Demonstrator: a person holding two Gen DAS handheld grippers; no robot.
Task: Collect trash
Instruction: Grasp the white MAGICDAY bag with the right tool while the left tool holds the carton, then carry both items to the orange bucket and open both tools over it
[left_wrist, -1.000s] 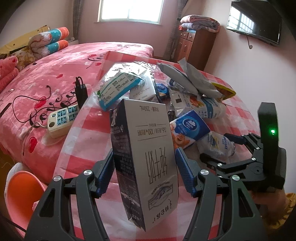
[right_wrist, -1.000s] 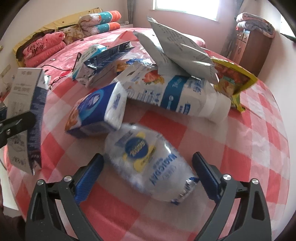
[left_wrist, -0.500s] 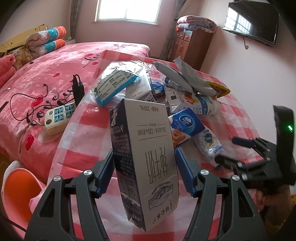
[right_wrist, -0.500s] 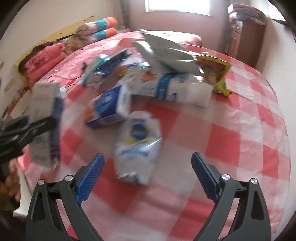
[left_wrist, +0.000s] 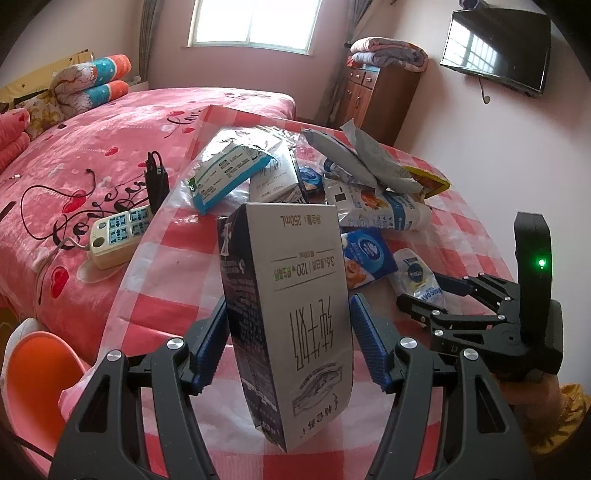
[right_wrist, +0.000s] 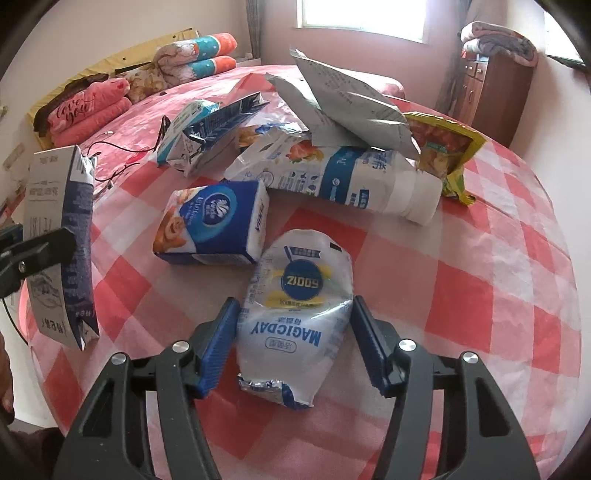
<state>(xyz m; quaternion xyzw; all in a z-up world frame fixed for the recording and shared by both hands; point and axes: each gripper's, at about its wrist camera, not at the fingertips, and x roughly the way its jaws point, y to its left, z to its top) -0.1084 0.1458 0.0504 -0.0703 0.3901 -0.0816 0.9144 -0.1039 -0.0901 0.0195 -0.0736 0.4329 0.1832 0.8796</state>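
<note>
My left gripper (left_wrist: 288, 343) is shut on a grey and dark blue milk carton (left_wrist: 291, 314), held upside down above the checked tablecloth (left_wrist: 166, 258); the carton also shows in the right wrist view (right_wrist: 61, 240). My right gripper (right_wrist: 291, 343) has its jaws around a white MAGICDAY pouch (right_wrist: 295, 314) lying on the cloth; the blue pads (right_wrist: 218, 343) stand at its sides, and contact is unclear. The right gripper (left_wrist: 436, 291) also shows in the left wrist view at the pouch (left_wrist: 417, 277). Behind lies a pile of trash: a blue tissue pack (right_wrist: 214, 225), a white bottle (right_wrist: 343, 177), grey bags (right_wrist: 347, 107).
A yellow snack bag (right_wrist: 443, 147) lies at the pile's right. A power strip (left_wrist: 118, 236) and charger lie on the pink bed (left_wrist: 110, 147) to the left. An orange bin (left_wrist: 37, 376) stands at lower left. A wooden cabinet (left_wrist: 376, 99) and a wall TV (left_wrist: 495, 51) are behind.
My right gripper has moved in over the white pouch and narrowed its jaws around it. The left gripper holds the carton as before.
</note>
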